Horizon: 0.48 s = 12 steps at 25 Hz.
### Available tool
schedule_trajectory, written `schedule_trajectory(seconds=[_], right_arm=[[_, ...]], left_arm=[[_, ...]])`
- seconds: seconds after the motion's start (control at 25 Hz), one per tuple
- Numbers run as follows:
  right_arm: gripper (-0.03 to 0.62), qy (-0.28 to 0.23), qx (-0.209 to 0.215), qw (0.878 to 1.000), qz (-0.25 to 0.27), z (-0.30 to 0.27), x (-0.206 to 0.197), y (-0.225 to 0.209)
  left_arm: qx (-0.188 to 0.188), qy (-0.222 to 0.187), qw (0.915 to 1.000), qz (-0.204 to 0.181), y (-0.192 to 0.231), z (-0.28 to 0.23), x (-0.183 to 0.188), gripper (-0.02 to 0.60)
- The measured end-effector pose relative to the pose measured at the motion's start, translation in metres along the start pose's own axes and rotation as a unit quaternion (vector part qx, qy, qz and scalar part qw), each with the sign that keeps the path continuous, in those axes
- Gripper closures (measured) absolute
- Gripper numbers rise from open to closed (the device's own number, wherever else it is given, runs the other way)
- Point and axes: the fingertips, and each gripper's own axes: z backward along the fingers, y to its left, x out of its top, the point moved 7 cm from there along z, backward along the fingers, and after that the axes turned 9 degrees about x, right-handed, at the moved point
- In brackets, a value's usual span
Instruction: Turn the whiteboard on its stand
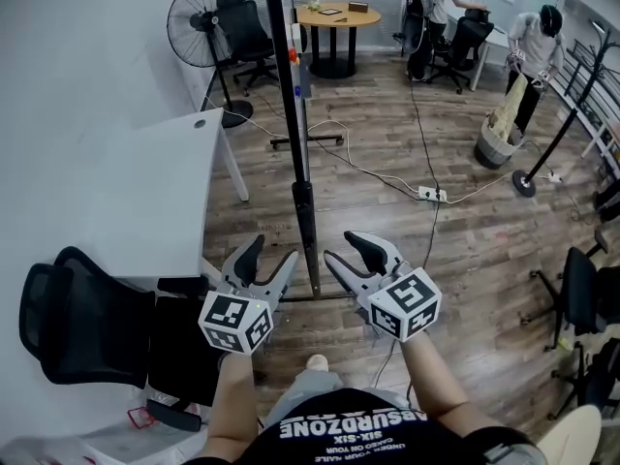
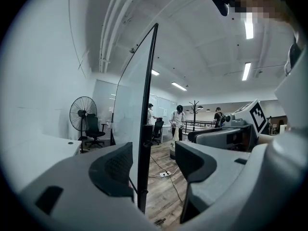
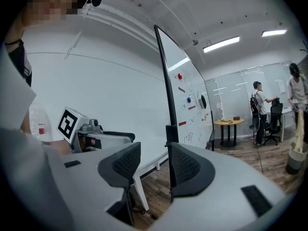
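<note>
The whiteboard (image 1: 298,114) stands edge-on in the head view, its black side post running down to a floor bar (image 1: 325,296). My left gripper (image 1: 271,255) is open just left of the post's lower end, and my right gripper (image 1: 351,252) is open just right of it. Neither touches the post. In the left gripper view the black edge (image 2: 146,143) shows between the spread jaws of the left gripper (image 2: 154,165), farther ahead. The right gripper view shows the board face (image 3: 190,105) with magnets and marks beyond the right gripper (image 3: 153,165).
A white desk (image 1: 126,201) and a black office chair (image 1: 77,327) stand at the left. A fan (image 1: 205,13), a round table (image 1: 337,15), a power strip with cables (image 1: 431,194), a basket (image 1: 499,139), a coat stand (image 1: 557,134) and people (image 1: 533,51) are behind.
</note>
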Motion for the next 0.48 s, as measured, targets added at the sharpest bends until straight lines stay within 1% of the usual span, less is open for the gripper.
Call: schedule_trajectory(seconds=[0.2, 0.48], right_arm=[[0.413, 0.015, -0.002, 1.0, 0.002, -0.027, -0.005, -0.019], [0.413, 0.044, -0.01, 0.999, 0.01, -0.054, -0.011, -0.042]], left_arm=[[-0.023, 0.006, 0.9997, 0.001, 0.018, -0.027, -0.003, 0.322], [-0.057, 0.018, 0.9981, -0.012, 0.038, -0.064, -0.005, 0.322]])
